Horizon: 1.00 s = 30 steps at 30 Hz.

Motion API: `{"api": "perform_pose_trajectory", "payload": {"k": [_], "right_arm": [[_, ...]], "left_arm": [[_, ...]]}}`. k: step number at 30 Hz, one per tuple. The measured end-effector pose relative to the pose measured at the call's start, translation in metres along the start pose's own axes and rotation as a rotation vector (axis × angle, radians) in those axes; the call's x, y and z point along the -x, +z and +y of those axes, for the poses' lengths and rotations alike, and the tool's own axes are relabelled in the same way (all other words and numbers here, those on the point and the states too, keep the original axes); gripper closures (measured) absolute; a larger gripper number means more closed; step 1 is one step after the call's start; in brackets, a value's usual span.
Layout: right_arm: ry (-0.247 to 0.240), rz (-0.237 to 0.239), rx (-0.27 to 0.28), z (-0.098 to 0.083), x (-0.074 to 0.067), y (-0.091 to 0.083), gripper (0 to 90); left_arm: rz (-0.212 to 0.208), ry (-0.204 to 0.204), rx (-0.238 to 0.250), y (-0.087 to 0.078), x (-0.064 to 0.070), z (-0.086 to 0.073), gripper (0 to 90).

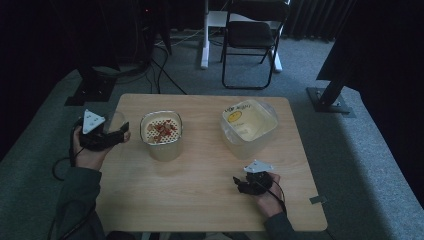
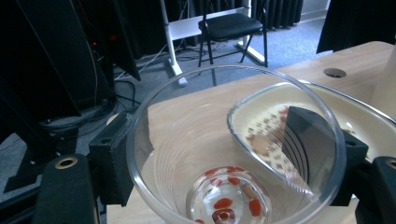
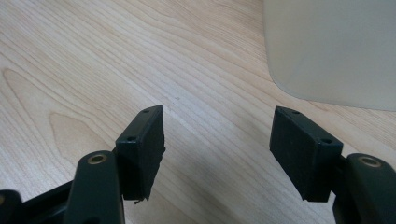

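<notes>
My left gripper [image 1: 119, 131] is held off the table's left edge, shut on a clear plastic cup [image 1: 115, 121]. In the left gripper view the cup [image 2: 177, 140] sits between both pads of the gripper [image 2: 224, 156], with a little water and several red bits [image 2: 229, 203] at its bottom. Just right of the cup stands a clear tub with a perforated strainer insert [image 1: 161, 131] that holds red and brown bits. My right gripper [image 1: 241, 184] rests low on the table's front right, open, with nothing between its fingers [image 3: 217, 149]. A translucent tub of water [image 1: 248, 125] stands beyond it.
The wooden table [image 1: 200, 200] carries the two tubs at its far half. A black folding chair [image 1: 252, 35] and stand legs are on the carpet behind. A round hole [image 2: 334, 73] is in the tabletop's far corner. The water tub's wall [image 3: 336, 51] is close ahead of the right gripper.
</notes>
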State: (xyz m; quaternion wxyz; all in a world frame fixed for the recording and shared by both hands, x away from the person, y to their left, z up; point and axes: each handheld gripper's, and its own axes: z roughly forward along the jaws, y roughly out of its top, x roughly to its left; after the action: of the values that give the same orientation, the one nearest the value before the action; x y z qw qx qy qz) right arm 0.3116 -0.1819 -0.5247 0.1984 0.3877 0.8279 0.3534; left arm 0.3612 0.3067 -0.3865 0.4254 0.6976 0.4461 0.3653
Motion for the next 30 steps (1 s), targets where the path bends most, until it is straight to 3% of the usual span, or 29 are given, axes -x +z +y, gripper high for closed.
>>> {"api": "perform_pose_trajectory", "payload": {"k": [13, 24, 30], "right_arm": [[-0.011, -0.024, -0.032, -0.007, 0.001, 0.004, 34.8], [0.004, -0.043, -0.055, -0.015, 0.006, 0.007, 34.8], [0.020, -0.043, -0.047, -0.017, 0.008, 0.008, 34.7]], "left_arm": [[0.026, 0.004, -0.026, 0.038, -0.016, 0.020, 24.4], [0.063, 0.001, -0.033, 0.054, -0.022, 0.042, 24.8], [0.092, 0.036, -0.042, 0.061, -0.021, 0.055, 24.8]]}}
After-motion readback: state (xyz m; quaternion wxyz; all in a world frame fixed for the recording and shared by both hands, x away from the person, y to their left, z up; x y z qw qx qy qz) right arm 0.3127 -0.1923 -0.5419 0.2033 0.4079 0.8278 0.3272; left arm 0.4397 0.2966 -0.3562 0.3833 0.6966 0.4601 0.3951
